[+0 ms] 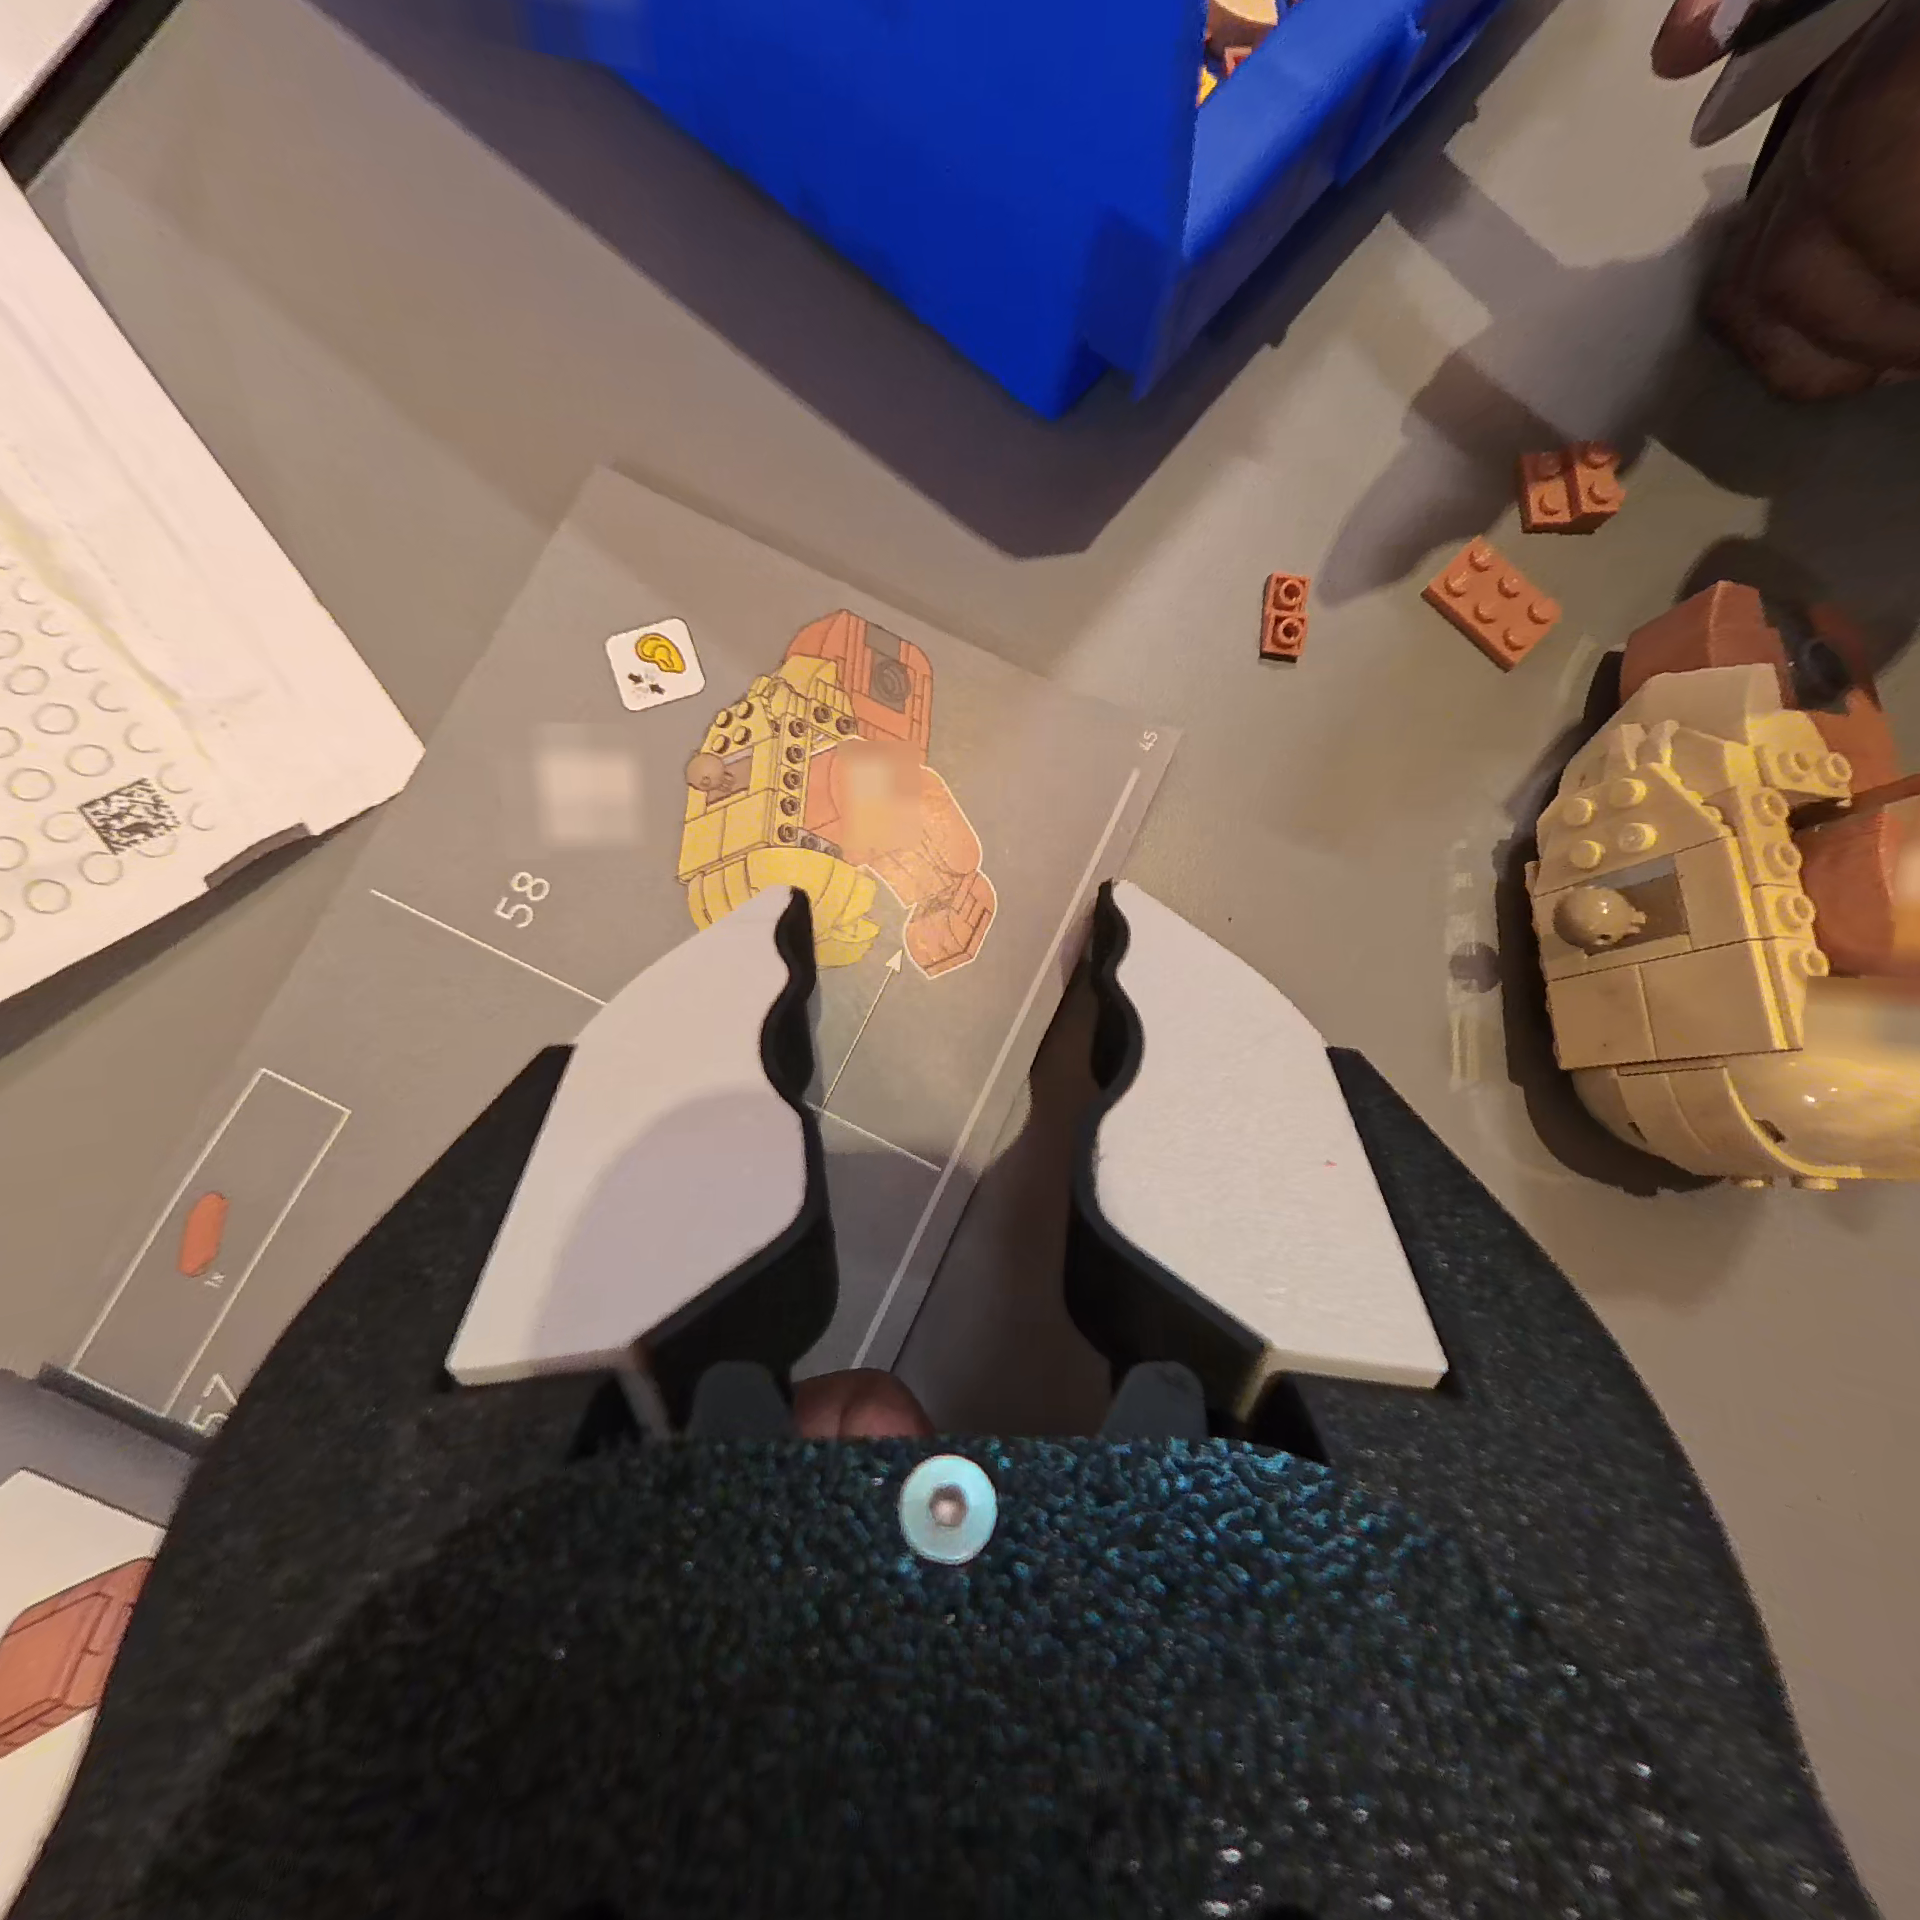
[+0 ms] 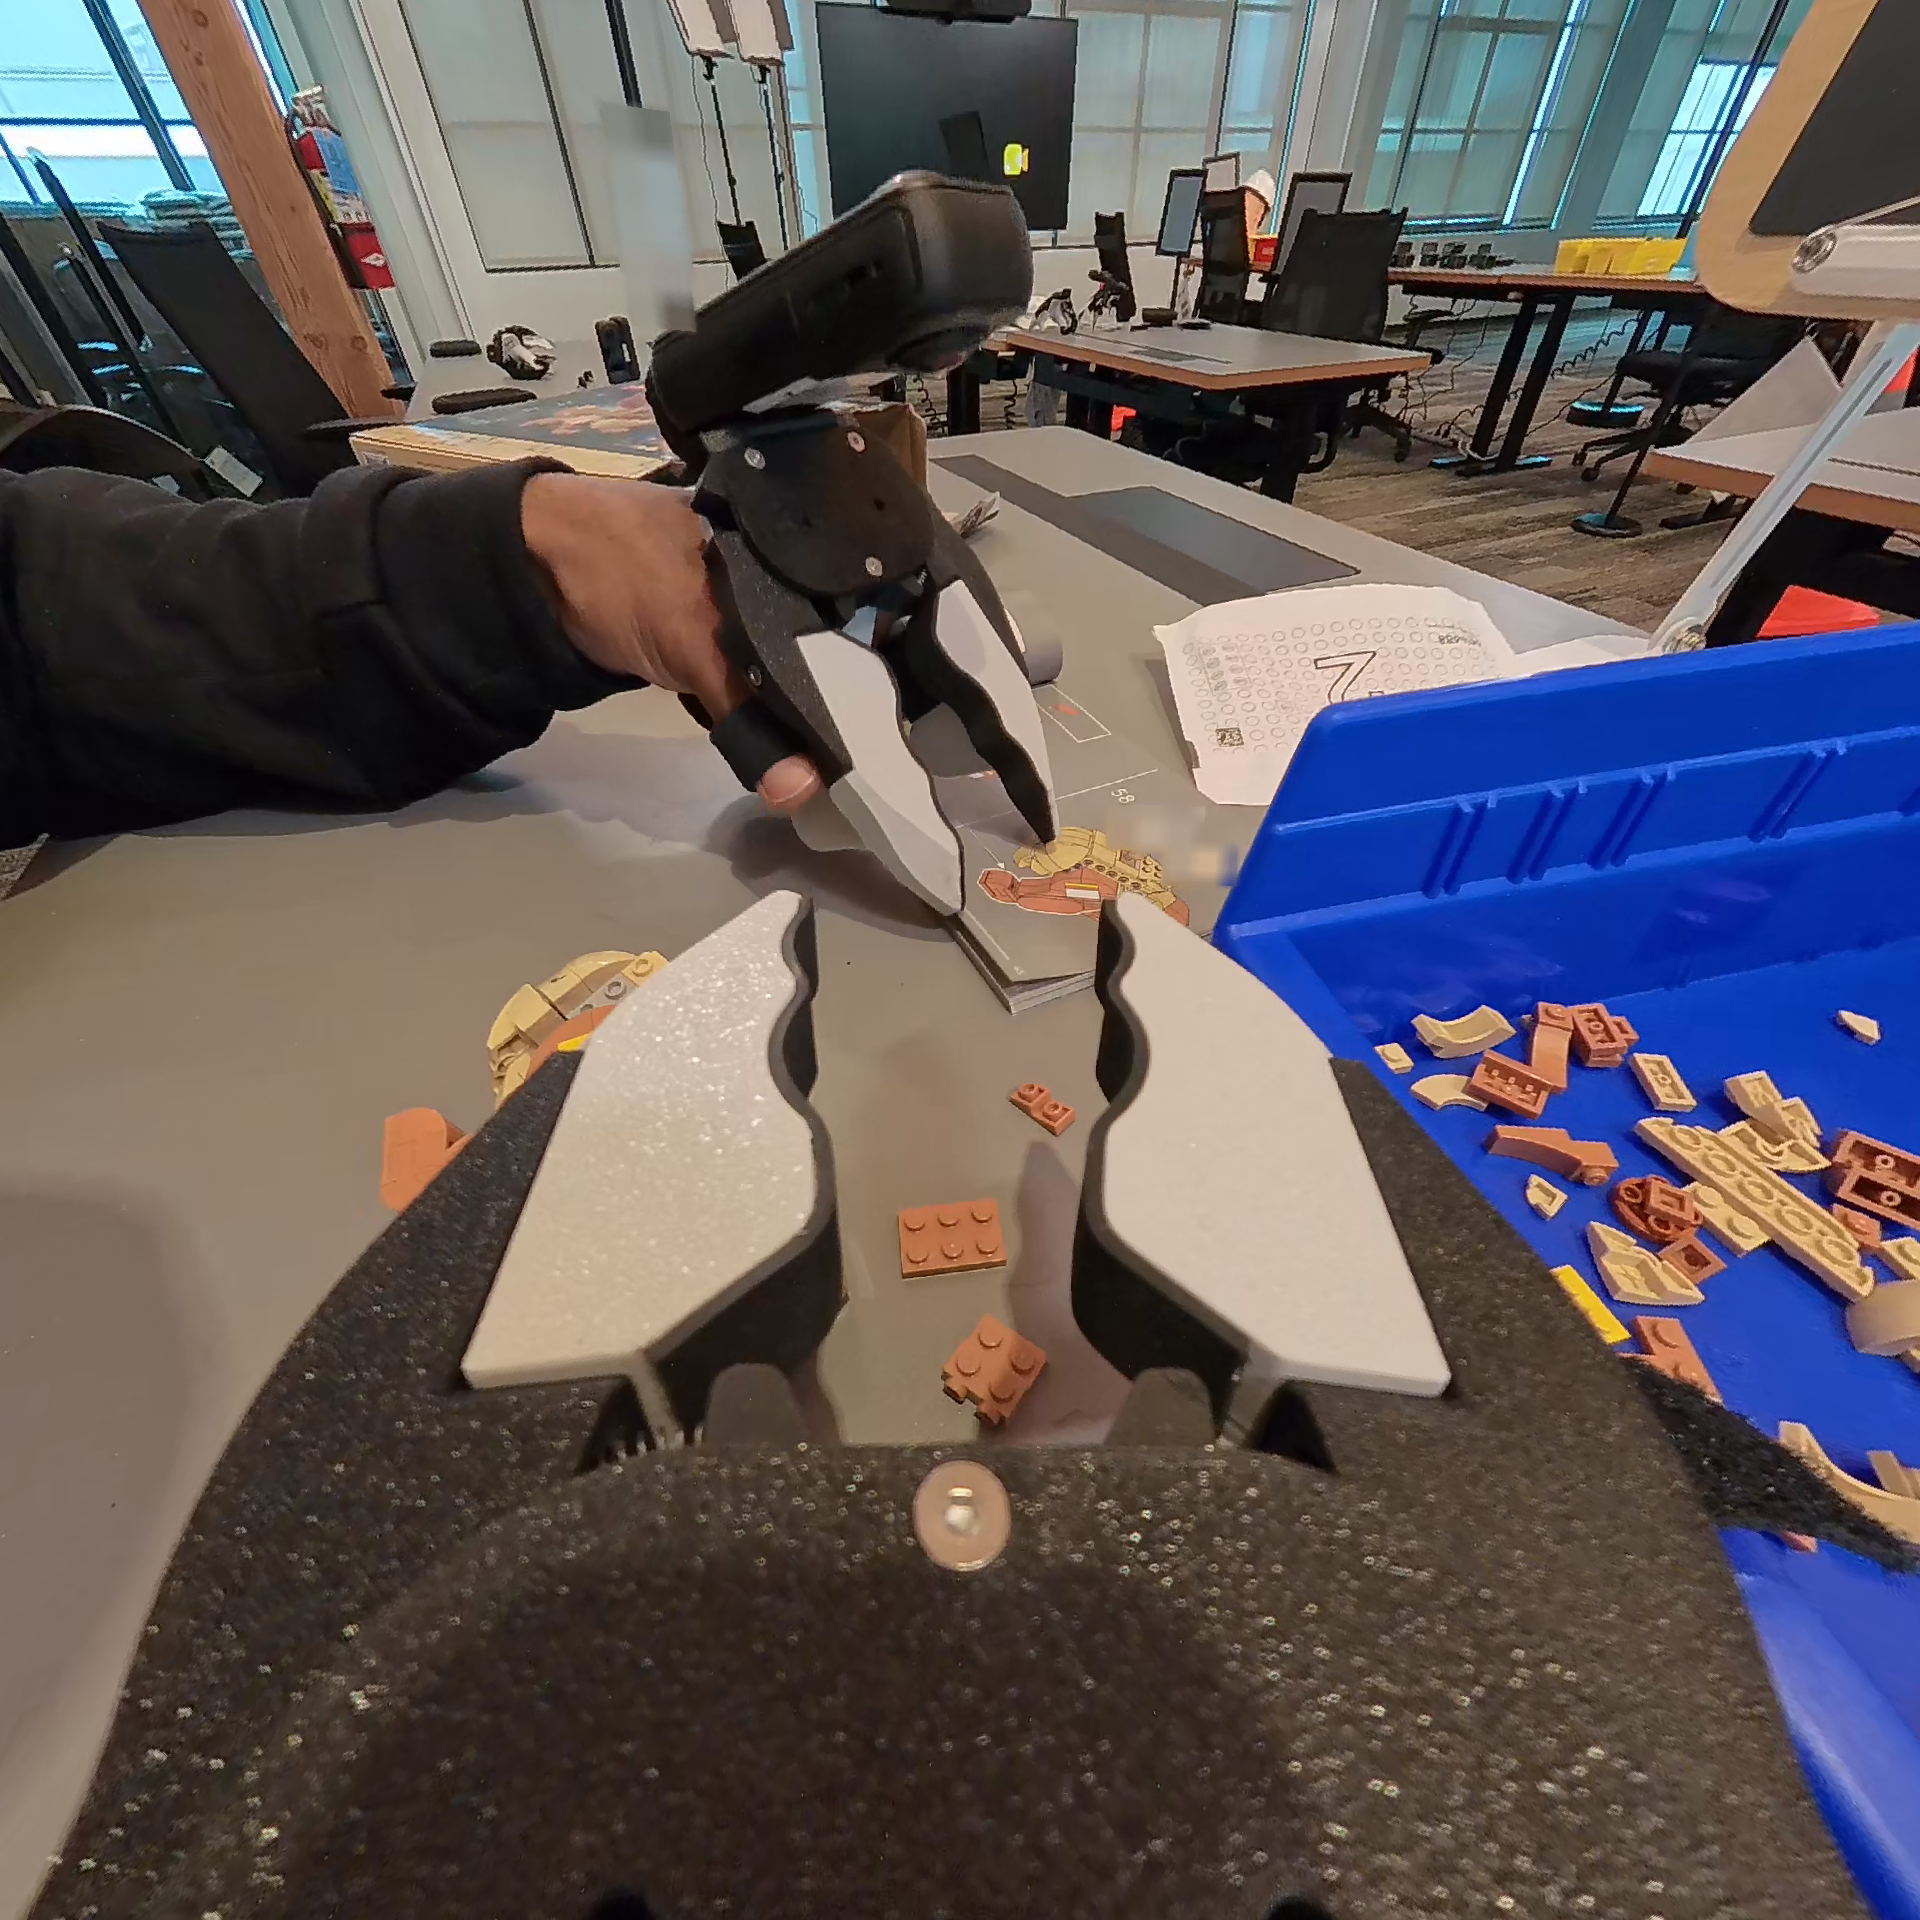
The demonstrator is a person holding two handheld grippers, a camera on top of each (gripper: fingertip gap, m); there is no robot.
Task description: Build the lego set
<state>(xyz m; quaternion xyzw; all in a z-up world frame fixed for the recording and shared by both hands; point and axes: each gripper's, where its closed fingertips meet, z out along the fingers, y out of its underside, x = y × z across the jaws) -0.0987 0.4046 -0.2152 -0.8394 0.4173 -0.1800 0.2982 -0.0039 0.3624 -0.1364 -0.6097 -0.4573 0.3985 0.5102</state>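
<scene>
My left gripper (image 1: 948,914) is open and empty, its tips low over the open instruction booklet (image 1: 582,935). From the right wrist view the left gripper (image 2: 997,868) points down at the booklet (image 2: 1039,951), held by a hand. My right gripper (image 2: 956,925) is open and empty above the grey table. Between its fingers lie a brown 2x3 plate (image 2: 953,1236), a small brown plate (image 2: 1042,1107) and a brown stacked piece (image 2: 994,1366). The partly built tan and brown model (image 1: 1704,914) lies right of the booklet; the right gripper's finger half hides the model (image 2: 566,1013).
A blue bin (image 2: 1558,831) with several loose tan and brown pieces stands at the right; it is also in the left wrist view (image 1: 935,156). A white perforated paper bag (image 1: 125,644) lies left of the booklet. Brown bricks (image 1: 1491,615) lie near the model. Some 12 cm of space lies between my two pairs of fingers.
</scene>
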